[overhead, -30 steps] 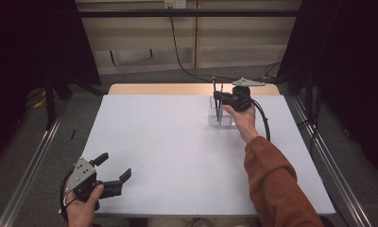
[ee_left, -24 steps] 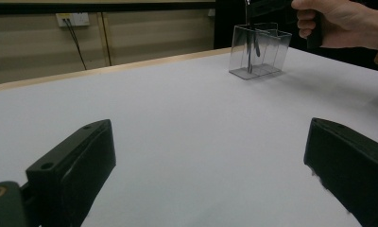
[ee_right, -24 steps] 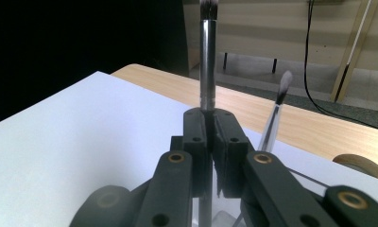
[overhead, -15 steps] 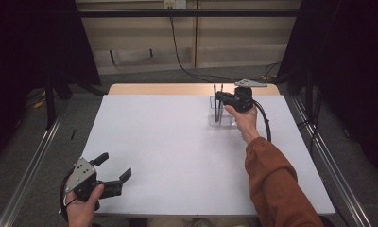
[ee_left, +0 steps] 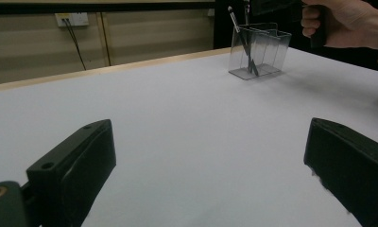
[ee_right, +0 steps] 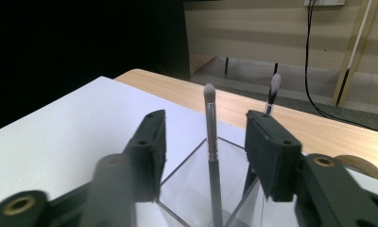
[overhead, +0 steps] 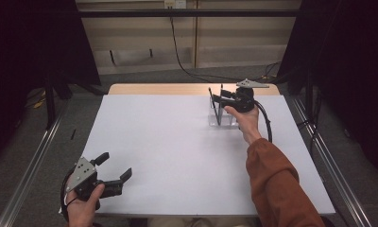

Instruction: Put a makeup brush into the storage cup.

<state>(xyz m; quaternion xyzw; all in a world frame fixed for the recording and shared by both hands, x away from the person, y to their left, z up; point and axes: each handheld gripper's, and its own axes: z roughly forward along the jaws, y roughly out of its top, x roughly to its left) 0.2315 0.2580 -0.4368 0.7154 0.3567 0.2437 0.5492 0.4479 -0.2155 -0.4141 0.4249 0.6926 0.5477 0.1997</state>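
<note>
My right fingers: the right gripper has just been opening; a thin grey makeup brush with a pale tip stands between its pads, loose.
My left fingers: the left gripper is spread wide and holds nothing, near my table edge.
Brush place: upright in the clear plastic box with sections, far side of the white table.
Second brush: just behind; same box, I think.
Done: brush dropped in.
Left: lift my right hand away.
</note>
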